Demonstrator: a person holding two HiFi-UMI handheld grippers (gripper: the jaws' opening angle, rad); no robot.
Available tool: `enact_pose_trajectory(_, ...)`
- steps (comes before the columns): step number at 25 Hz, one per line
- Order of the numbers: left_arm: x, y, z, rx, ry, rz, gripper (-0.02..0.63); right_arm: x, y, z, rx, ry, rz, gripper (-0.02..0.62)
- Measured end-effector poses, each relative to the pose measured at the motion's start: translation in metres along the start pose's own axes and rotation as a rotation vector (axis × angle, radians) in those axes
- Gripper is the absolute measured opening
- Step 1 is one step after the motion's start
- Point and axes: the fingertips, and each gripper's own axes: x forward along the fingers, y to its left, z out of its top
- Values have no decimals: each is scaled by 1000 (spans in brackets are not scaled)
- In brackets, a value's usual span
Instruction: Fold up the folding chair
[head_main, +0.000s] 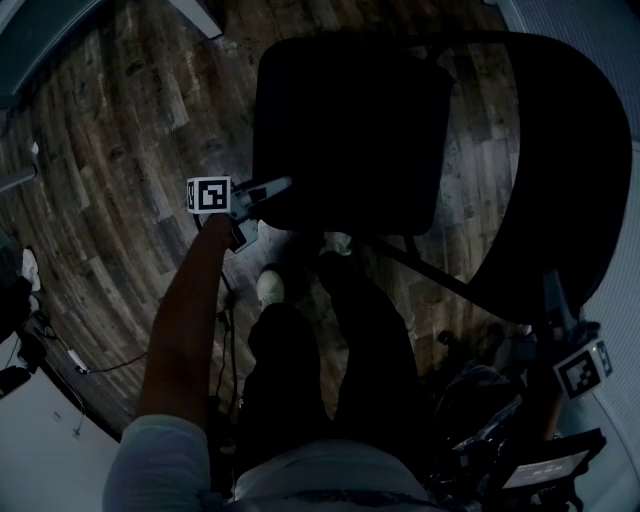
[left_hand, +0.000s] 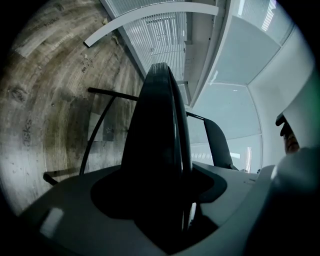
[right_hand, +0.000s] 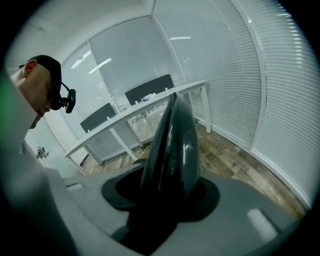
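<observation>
I see no readable txt, nos. or brands, just b/w square code markers on left marker cube and right marker cube.

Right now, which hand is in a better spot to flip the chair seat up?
Left, probably. The left gripper has the folding chair's seat edge between its jaws, ready to lift. The right gripper is straddling the backrest, better for steadying.

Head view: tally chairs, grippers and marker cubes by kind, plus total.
Black folding chair: 1
Handheld two-jaw grippers: 2 (left gripper, right gripper)
Black-and-white square marker cubes: 2 (left cube, right cube)
Total: 5
</observation>
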Motion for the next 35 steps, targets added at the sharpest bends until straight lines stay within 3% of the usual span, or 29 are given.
enact_pose_trajectory(12,1,-21,-5,33,6,0,274,-3,12,12,-30,-2,19,91)
enact_pose_trajectory(18,5,-42,-6,24,26,0,239,-4,18,18,-44,5,-7,89)
enact_pose_trajectory(22,5,-57,-5,24,30,7,221,-8,20,22,-55,23,-68,87)
enact_pose_trajectory(35,20,-124,-20,68,31,86,198,-37,44,42,-74,4,-89,86)
